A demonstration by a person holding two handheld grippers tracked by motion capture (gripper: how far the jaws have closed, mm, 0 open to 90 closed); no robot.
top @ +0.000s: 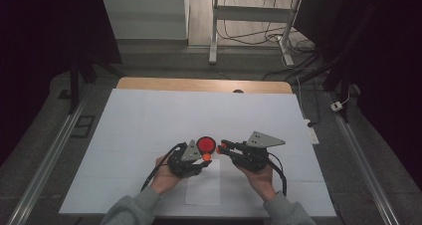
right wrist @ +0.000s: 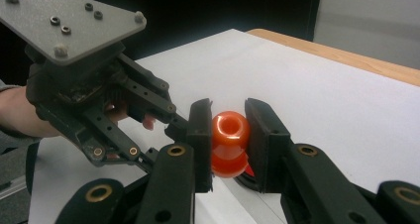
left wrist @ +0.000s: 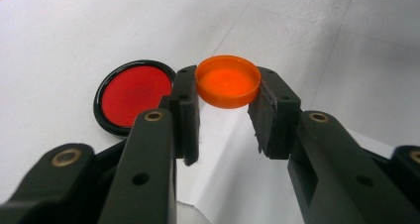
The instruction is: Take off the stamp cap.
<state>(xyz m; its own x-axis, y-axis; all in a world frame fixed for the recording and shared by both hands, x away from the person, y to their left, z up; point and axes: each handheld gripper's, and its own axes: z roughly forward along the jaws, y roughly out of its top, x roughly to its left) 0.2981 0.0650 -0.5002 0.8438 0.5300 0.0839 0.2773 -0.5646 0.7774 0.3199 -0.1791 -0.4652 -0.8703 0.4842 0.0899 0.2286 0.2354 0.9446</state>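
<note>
Holding two grippers close together over the near middle of a white-covered table point(top: 149, 120), you work with both forearms coming in from the near edge. At the left, your left hand point(top: 166, 177) carries the left gripper point(top: 203, 161), its grey three-cornered plate on top and its cable trailing back toward your sleeve. Its jaws are closed on a shallow orange cap point(left wrist: 228, 81) (open side up, pinched at its rim between the two pads), and the cap hangs clear above the table. Just beyond that gripper lies a red disc with a black rim point(left wrist: 132, 96), flat on the white surface; in the high view it sits beside the gripper's tip. Below both grippers, a separate white sheet point(top: 204, 187) lies on the table near your edge.

Moving right, the right gripper point(top: 221, 148) points leftward toward the other, tips near each other but apart. Its jaws are narrowed around a glossy orange-red rounded piece point(right wrist: 229, 143), which has a ring-shaped top with a hollow centre and a bulging lower part; the pads press it from both sides. Your right hand point(top: 261, 177) holds this gripper from below, its own grey plate tilted up at the right.
</note>
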